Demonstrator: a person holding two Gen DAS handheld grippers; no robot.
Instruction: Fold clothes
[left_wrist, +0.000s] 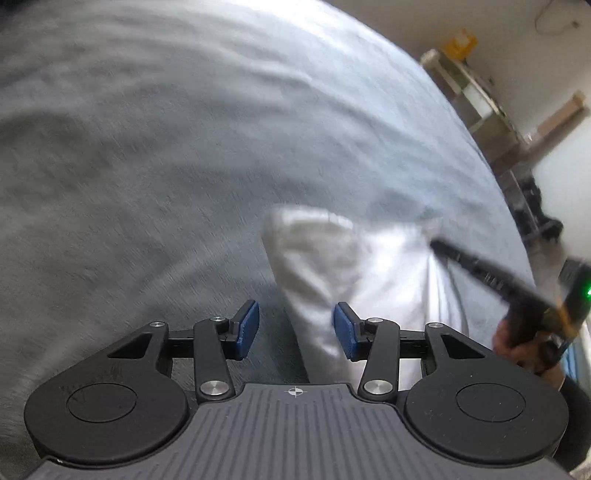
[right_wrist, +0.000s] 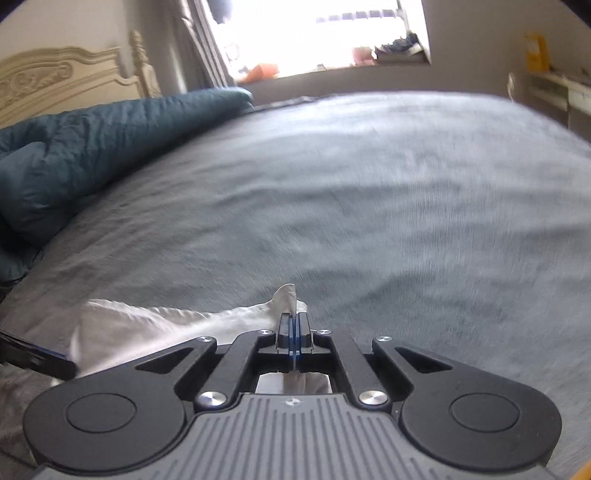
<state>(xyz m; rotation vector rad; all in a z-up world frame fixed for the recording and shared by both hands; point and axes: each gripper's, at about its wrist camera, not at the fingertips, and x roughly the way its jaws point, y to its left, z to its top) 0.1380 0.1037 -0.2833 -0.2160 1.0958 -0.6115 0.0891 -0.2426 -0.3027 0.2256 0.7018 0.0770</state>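
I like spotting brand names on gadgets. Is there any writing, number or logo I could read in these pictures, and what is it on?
No readable text anywhere.
left gripper: only a small crosshair mark on its body, no letters.
right gripper: a similar tiny mark, blurred.
yellow item on the shelf: too blurred to read.

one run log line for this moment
left tool: open, empty | right tool: shut on white garment | surface: grey bed cover | fold: not yet done

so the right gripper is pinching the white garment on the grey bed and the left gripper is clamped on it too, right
Not quite. The right gripper is shut on the white garment over the grey bed, but the left gripper is not clamped. The left wrist view shows its jaws spread apart, with the cloth lying in front of and between the blue pads, not pinched.
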